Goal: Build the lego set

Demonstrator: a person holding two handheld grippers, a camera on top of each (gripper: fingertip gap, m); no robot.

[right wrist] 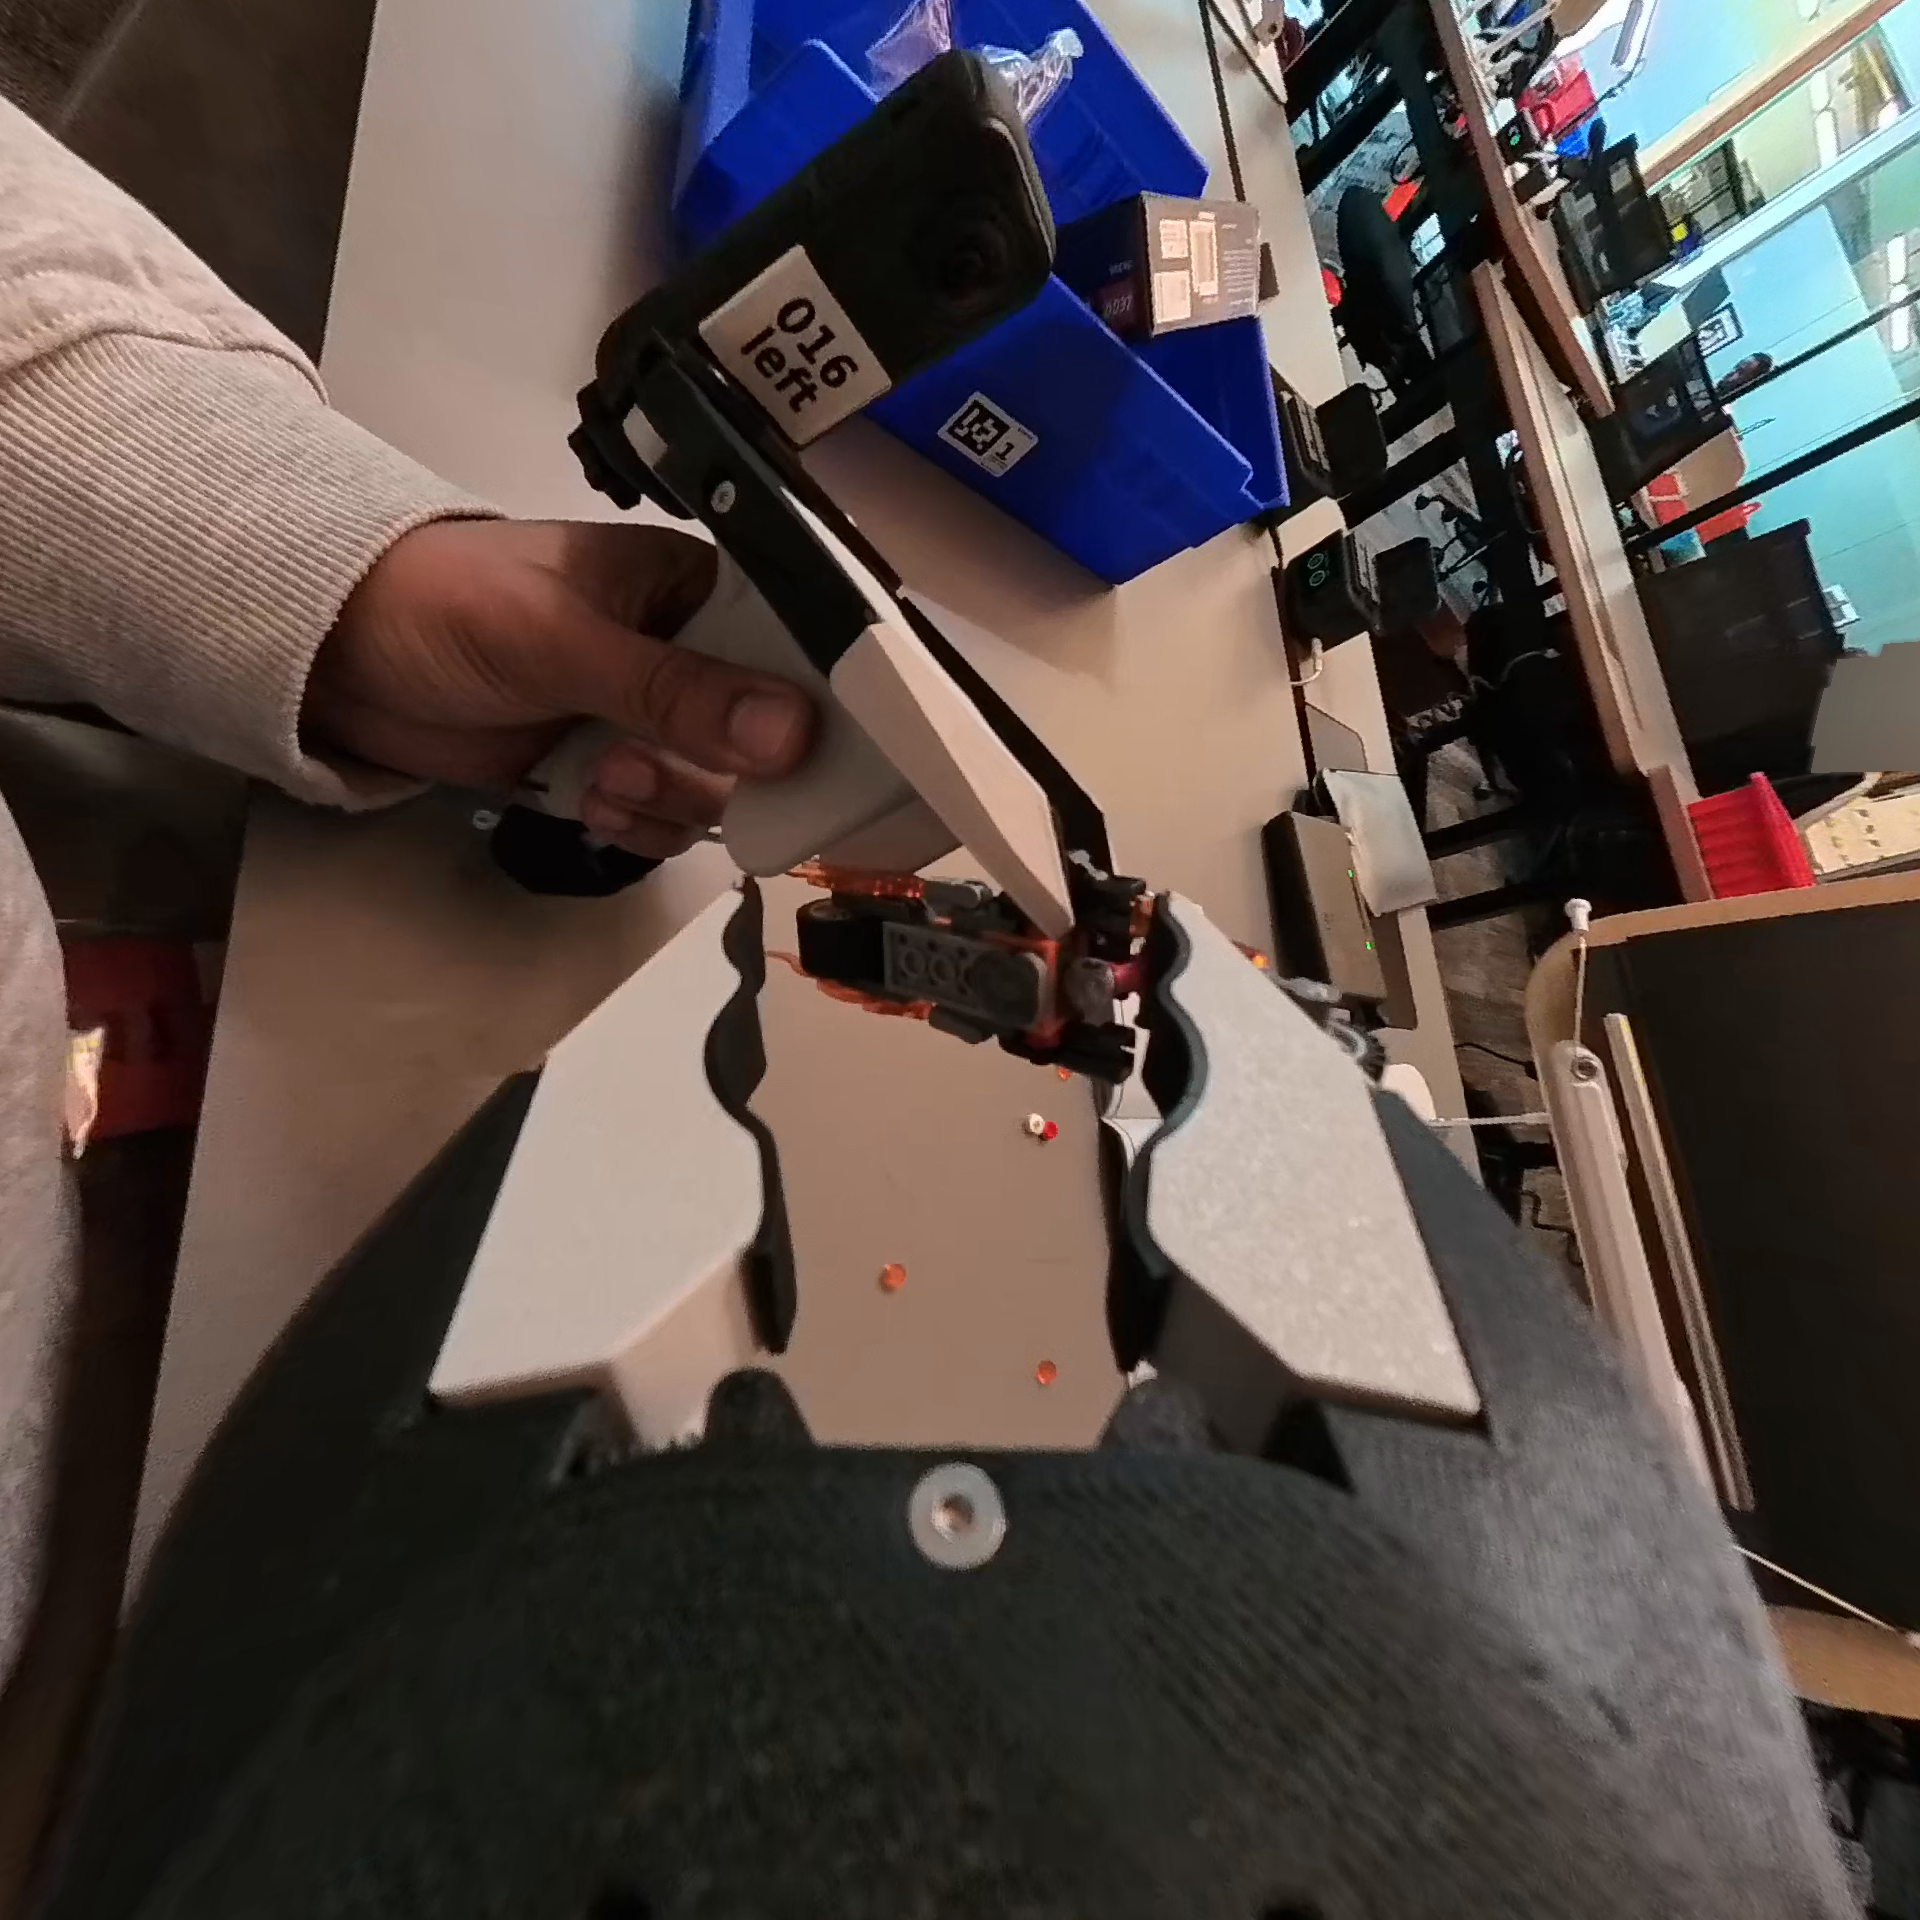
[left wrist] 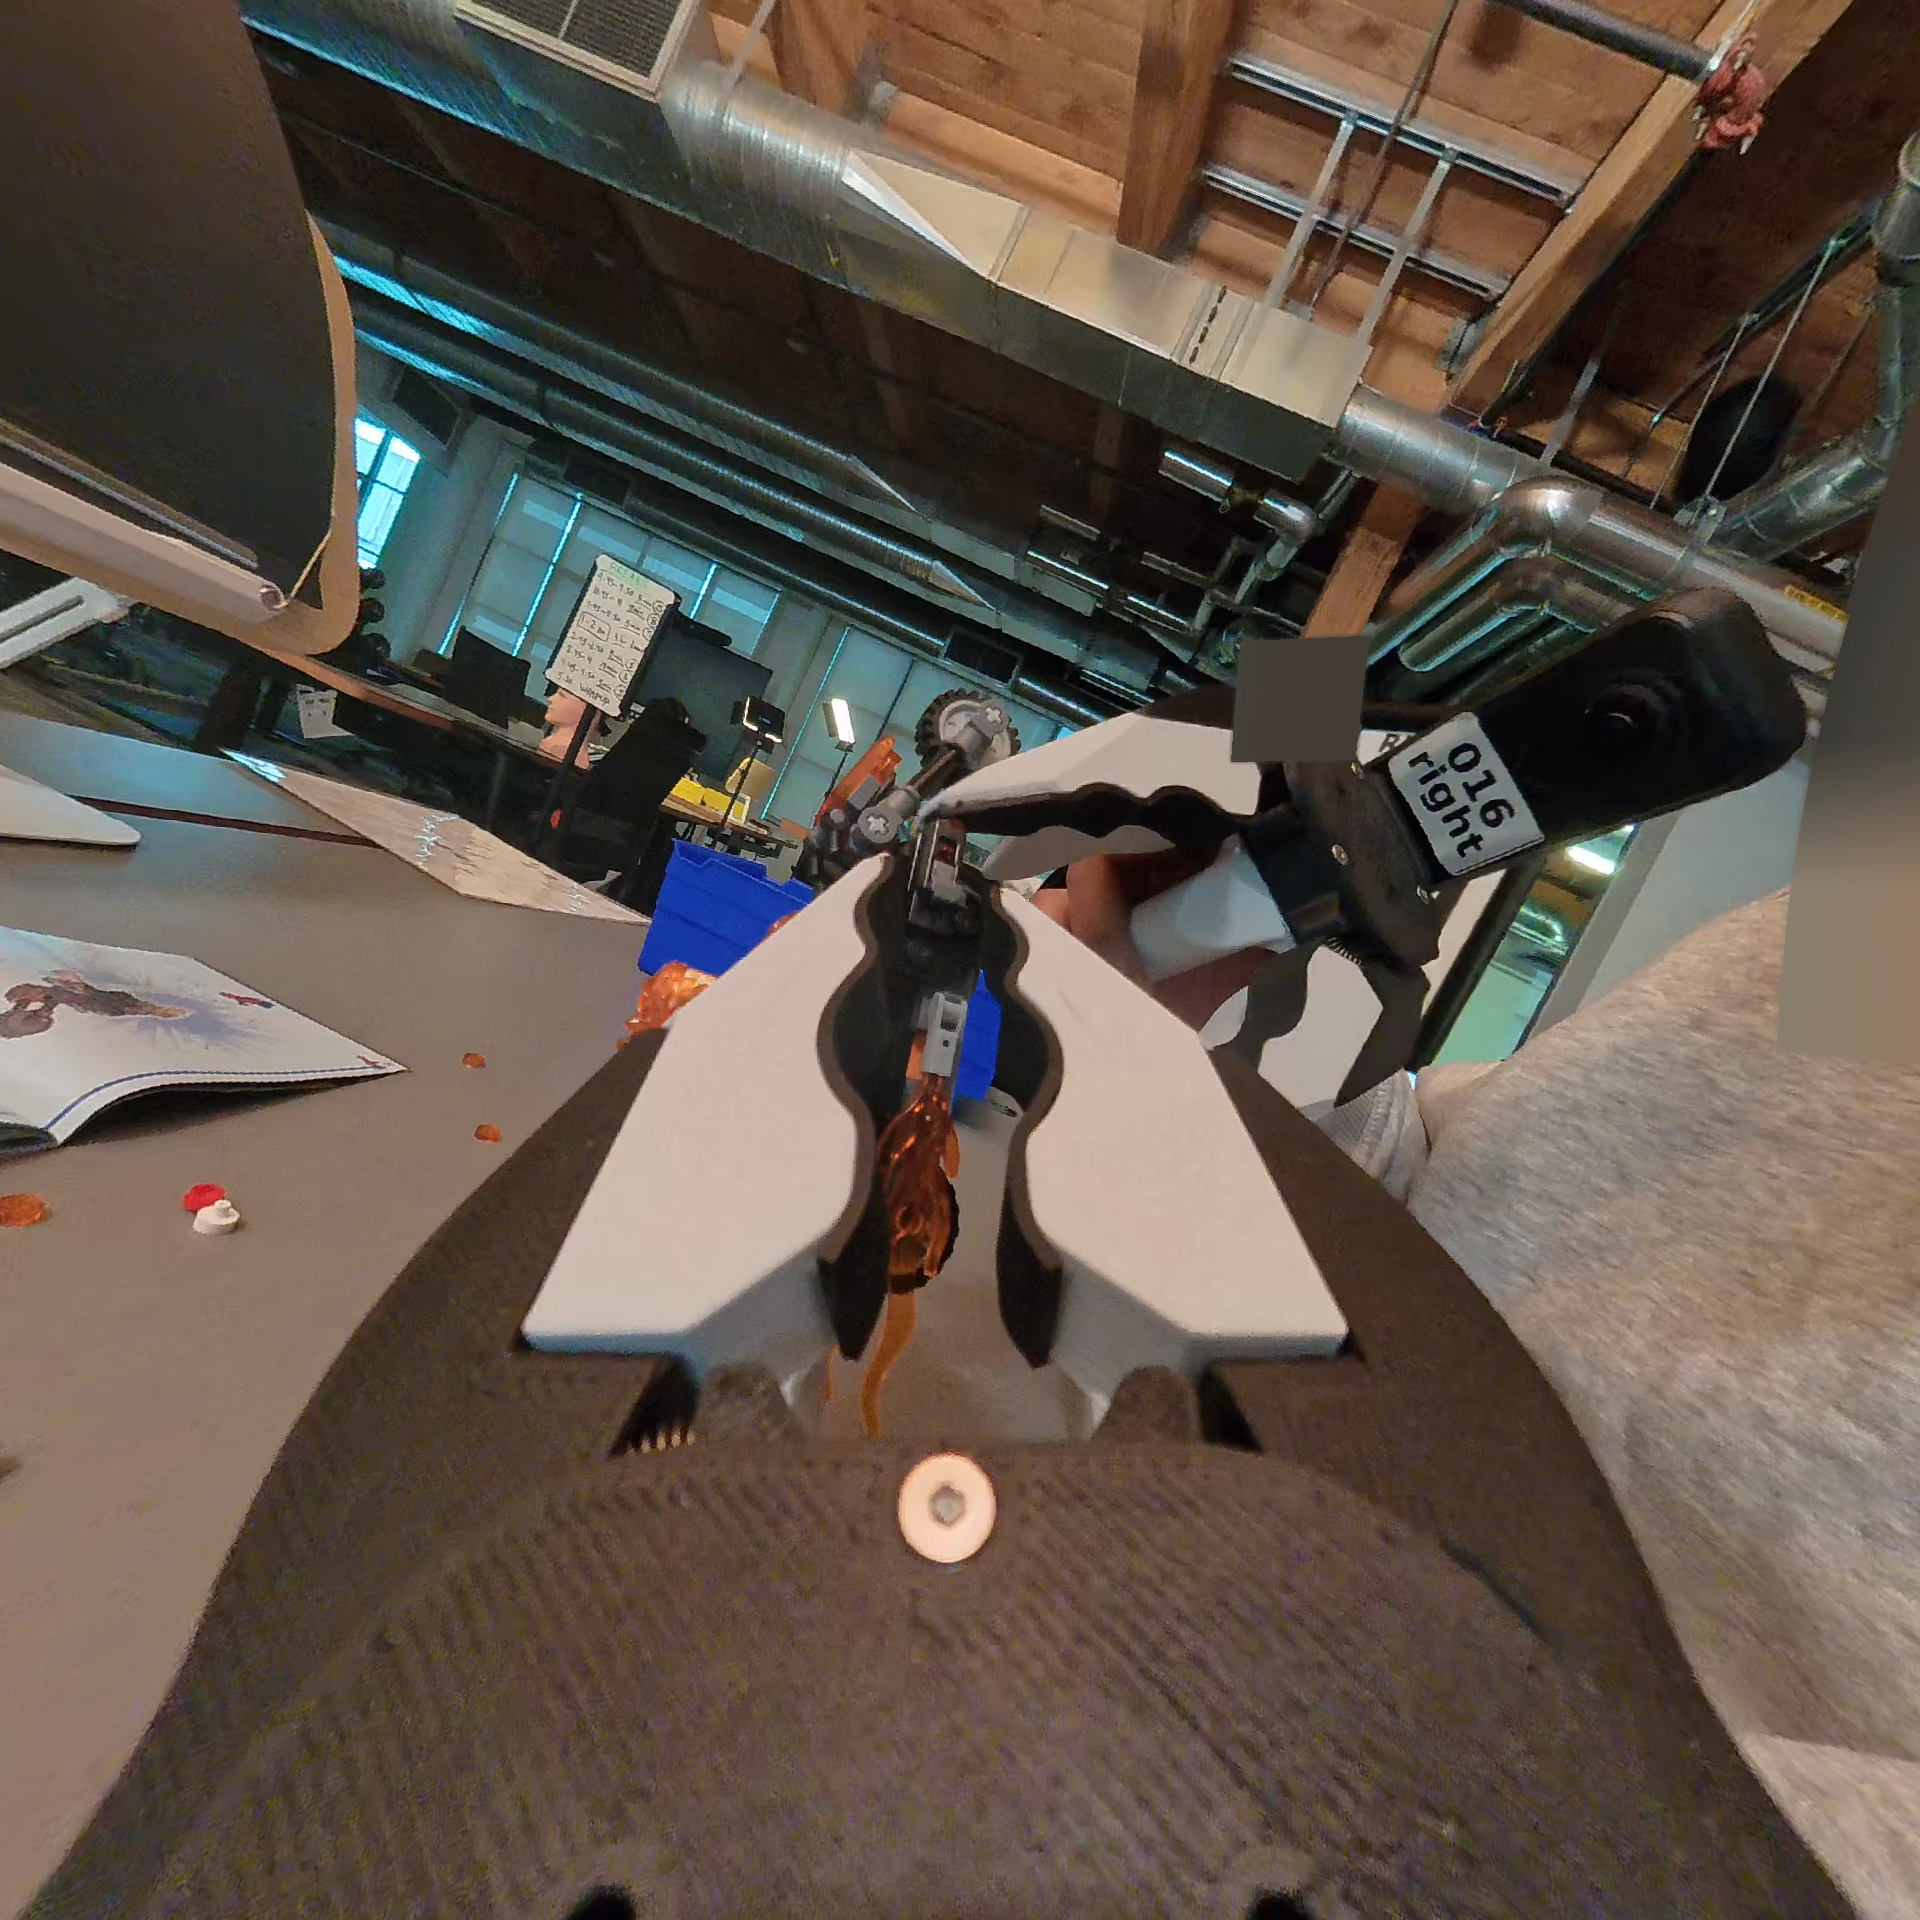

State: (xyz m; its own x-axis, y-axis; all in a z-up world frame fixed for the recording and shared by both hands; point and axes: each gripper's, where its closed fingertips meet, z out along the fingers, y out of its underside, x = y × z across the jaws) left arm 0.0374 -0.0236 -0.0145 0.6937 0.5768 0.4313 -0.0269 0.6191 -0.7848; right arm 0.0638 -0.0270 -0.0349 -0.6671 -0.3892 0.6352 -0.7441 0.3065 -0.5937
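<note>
**A:** The left tongs (left wrist: 925, 883), clenched on a half-built lego model (left wrist: 925, 935), hold it in the air above the grey surface (left wrist: 312, 1351). What shows of the model?

**B:** In the left wrist view, a clear orange flame piece (left wrist: 914, 1184) hangs back between the two white fingers, and a grey wheel with a black tyre (left wrist: 966, 722) sticks out past their tips. From the right wrist view the model (right wrist: 966, 971) reads as dark grey plates, a black tyre and orange trim, pinched at the tip of the left tongs (right wrist: 1070, 914), which a hand (right wrist: 540, 665) in a light knit sleeve grips.

**A:** And the right tongs?

**B:** Released. In their own view the right tongs (right wrist: 956, 914) stand spread wide, with the model between the fingertips: the right-hand fingertip lies against the model's end, the left-hand one stands apart from it. In the left wrist view the right tongs (left wrist: 945, 836) come in from the right, one white finger at the model's upper end.

**A:** What lies around?

**B:** Loose small pieces on the surface, a red round stud (left wrist: 203, 1197) touching a white one (left wrist: 216, 1218), with orange bits near them. An open instruction booklet (left wrist: 156, 1029) lies to the left, and a blue bin (right wrist: 1091, 457) sits beyond the tongs.
</note>
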